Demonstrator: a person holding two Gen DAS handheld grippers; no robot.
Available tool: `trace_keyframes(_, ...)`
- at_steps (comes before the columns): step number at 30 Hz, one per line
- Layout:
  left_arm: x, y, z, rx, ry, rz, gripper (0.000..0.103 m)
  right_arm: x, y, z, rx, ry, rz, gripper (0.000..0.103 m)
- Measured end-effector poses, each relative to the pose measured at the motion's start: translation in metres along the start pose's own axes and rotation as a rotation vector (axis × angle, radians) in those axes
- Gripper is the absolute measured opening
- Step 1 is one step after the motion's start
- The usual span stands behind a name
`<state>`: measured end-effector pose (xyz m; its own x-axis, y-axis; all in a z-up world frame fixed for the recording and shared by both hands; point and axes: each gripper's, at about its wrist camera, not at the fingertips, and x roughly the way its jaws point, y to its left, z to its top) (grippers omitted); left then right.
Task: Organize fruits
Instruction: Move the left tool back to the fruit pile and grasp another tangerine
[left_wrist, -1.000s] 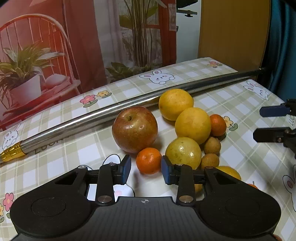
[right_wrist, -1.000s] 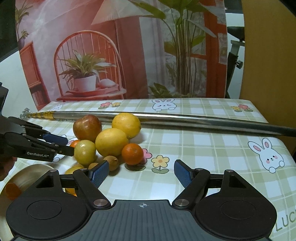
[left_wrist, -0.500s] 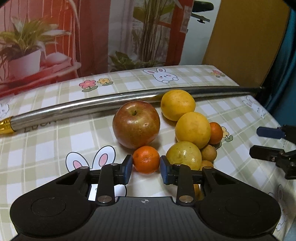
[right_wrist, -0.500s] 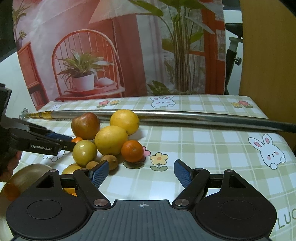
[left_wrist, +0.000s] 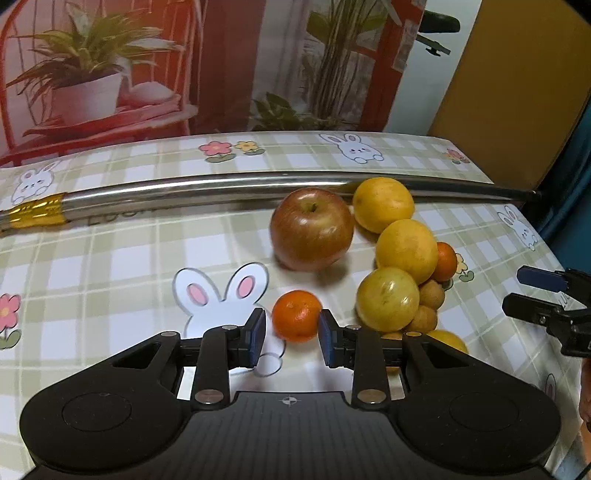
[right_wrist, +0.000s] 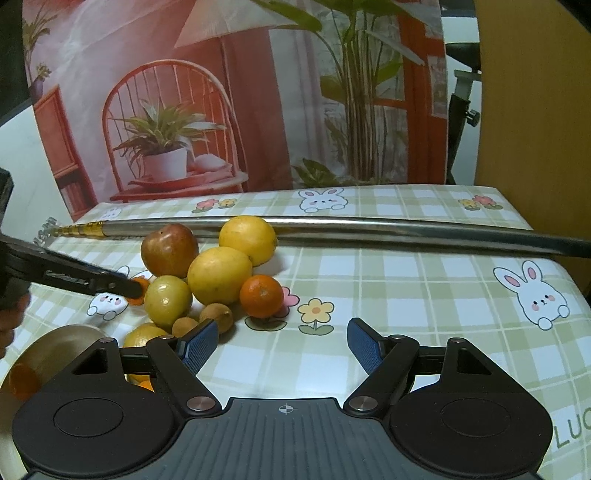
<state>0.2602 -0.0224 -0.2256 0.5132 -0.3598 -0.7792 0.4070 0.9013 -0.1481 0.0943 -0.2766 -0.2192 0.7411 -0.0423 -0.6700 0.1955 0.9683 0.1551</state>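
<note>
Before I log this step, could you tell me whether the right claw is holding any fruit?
No, the right claw stands wide open over bare tablecloth, with the nearest mandarin lying beyond its fingertips.

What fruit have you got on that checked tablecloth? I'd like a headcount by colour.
Red apple: 1
Yellow round citrus fruits: 4, one half hidden
Small orange mandarins: 2
Small brown round fruits: 2
Total: 9, leaving out orange scraps too hidden to identify.
</note>
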Motion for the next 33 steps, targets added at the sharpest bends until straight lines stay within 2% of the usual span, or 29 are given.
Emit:
trace_keyframes(4,-0.004,0.0,-0.004,0.019,0.016,-0.002,0.028,0.001,0.0,-0.001,0.016,0.002,0.006,0.074)
trace_keyframes(11,-0.002,-0.001,-0.008,0.032,-0.013,-0.041,0.028,0.001,0.006,-0.002,0.001,0.006,0.015,0.074)
trace_keyframes(15,-0.005,-0.009,-0.009,0.094,-0.043,-0.03,0.028,0.001,0.006,-0.002,0.003,0.006,0.015,0.074)
trace_keyframes(19,-0.003,-0.016,-0.009,0.126,-0.016,-0.065,0.031,0.001,0.006,-0.002,0.002,0.009,0.013,0.074)
trace_keyframes(21,-0.002,-0.019,-0.008,0.136,-0.025,-0.063,0.036,0.001,0.005,-0.003,0.006,0.011,0.013,0.074)
trace_keyframes(27,0.005,-0.02,-0.004,0.123,-0.055,-0.034,0.036,0.002,0.006,-0.005,0.008,0.014,0.021,0.074)
trace_keyframes(33,0.013,-0.019,-0.001,0.127,-0.043,0.017,0.036,0.003,0.005,-0.005,0.011,0.017,0.019,0.074)
